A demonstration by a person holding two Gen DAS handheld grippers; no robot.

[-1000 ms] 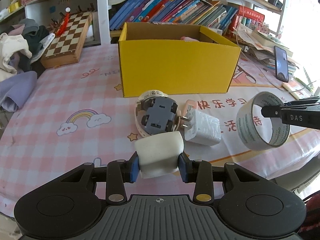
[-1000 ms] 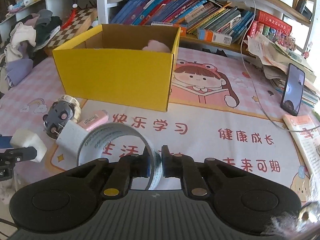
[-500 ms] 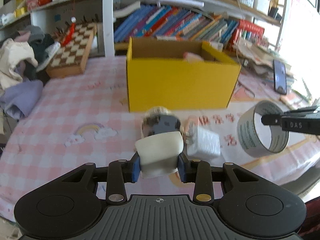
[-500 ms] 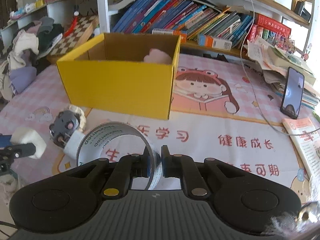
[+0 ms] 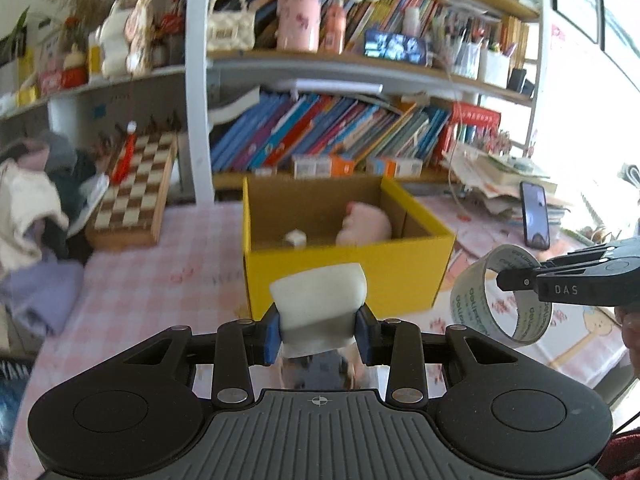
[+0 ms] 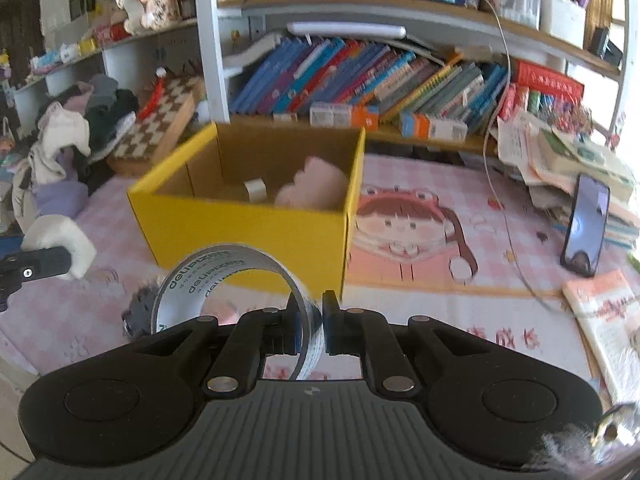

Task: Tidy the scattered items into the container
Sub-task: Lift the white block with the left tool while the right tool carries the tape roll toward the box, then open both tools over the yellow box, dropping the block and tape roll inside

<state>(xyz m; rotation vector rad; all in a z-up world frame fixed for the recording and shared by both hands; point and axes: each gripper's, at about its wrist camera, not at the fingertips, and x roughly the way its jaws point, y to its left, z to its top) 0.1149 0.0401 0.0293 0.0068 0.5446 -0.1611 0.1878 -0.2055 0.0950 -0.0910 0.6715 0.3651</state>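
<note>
My left gripper is shut on a white foam block, held in the air in front of the yellow cardboard box. In the right wrist view that same foam block shows at the far left. My right gripper is shut on the rim of a clear tape roll, also lifted, which appears at the right of the left wrist view as the tape roll. Inside the yellow box lie a pink soft item and a small white piece. A grey toy car stays on the table, partly hidden.
The pink checked tablecloth covers the table. A chessboard and a clothes pile sit at the left. A phone leans on stacked papers at the right. Bookshelves stand behind the box.
Both grippers have risen with the foam block and the tape roll and tilted up. The box's inside now shows, and the toy car and charger have dropped below the left fingers.
</note>
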